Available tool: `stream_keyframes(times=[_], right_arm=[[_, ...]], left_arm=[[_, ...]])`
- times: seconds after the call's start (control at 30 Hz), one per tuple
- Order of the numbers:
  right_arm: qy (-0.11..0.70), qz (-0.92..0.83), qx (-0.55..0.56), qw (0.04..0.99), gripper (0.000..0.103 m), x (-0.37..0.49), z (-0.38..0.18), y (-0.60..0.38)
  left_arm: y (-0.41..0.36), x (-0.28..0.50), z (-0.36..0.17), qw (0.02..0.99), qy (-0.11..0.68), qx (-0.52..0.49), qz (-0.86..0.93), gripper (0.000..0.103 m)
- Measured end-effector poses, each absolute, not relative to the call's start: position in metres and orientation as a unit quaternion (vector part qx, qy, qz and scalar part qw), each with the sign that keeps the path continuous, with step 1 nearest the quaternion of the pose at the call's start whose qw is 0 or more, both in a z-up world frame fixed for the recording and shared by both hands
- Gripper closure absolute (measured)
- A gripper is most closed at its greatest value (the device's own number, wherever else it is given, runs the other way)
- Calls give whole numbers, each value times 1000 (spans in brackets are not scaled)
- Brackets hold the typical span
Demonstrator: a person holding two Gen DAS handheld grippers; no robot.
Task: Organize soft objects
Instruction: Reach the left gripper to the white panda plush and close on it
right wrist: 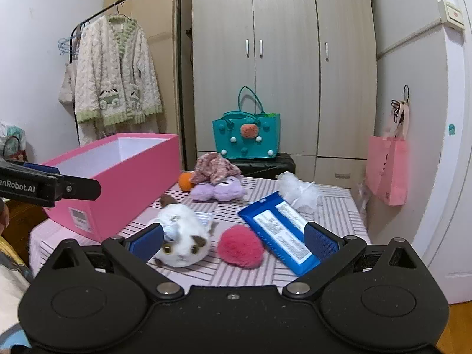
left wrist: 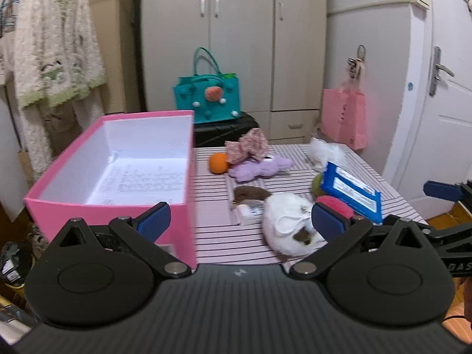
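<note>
An open pink box (left wrist: 124, 206) (right wrist: 124, 183) stands on the left of the striped table; only a printed sheet shows inside. A white plush animal (left wrist: 290, 225) (right wrist: 184, 240), a pink fluffy ball (right wrist: 240, 249) (left wrist: 336, 205), a purple plush (left wrist: 259, 168) (right wrist: 218, 190), a floral cloth (left wrist: 250, 144) (right wrist: 214, 168), an orange ball (left wrist: 218, 162) (right wrist: 185, 181) and a white fluffy puff (right wrist: 298, 190) (left wrist: 324, 152) lie on the table. My left gripper (left wrist: 242, 224) is open and empty, near the box's front corner. My right gripper (right wrist: 234, 243) is open and empty, just before the white plush and pink ball.
A blue wipes pack (right wrist: 280, 231) (left wrist: 351, 193) lies at the right of the table. A small white carton (left wrist: 250, 211) and a brown item (left wrist: 250, 193) sit beside the plush. A teal bag (right wrist: 246, 135) stands behind the table, a pink bag (right wrist: 388, 166) hangs right.
</note>
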State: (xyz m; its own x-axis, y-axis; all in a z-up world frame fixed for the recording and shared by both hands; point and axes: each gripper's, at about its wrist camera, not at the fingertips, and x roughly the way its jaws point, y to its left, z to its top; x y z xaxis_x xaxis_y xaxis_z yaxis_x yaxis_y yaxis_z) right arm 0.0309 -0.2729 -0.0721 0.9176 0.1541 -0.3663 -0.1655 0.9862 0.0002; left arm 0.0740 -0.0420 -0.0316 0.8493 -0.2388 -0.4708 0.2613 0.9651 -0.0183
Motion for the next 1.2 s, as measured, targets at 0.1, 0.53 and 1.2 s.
stream_keyframes(times=[0.1, 0.53, 1.2], right_arm=[[194, 73, -30, 978, 1, 39, -76, -277], [252, 127, -13, 959, 5, 83, -102, -298], [258, 254, -44, 931, 32, 118, -129, -237]], left_arm=[[-54, 82, -31, 957, 243, 30, -152, 1], [-107, 125, -50, 937, 273, 66, -206, 10], [-106, 171, -88, 892, 396, 16, -219, 33]])
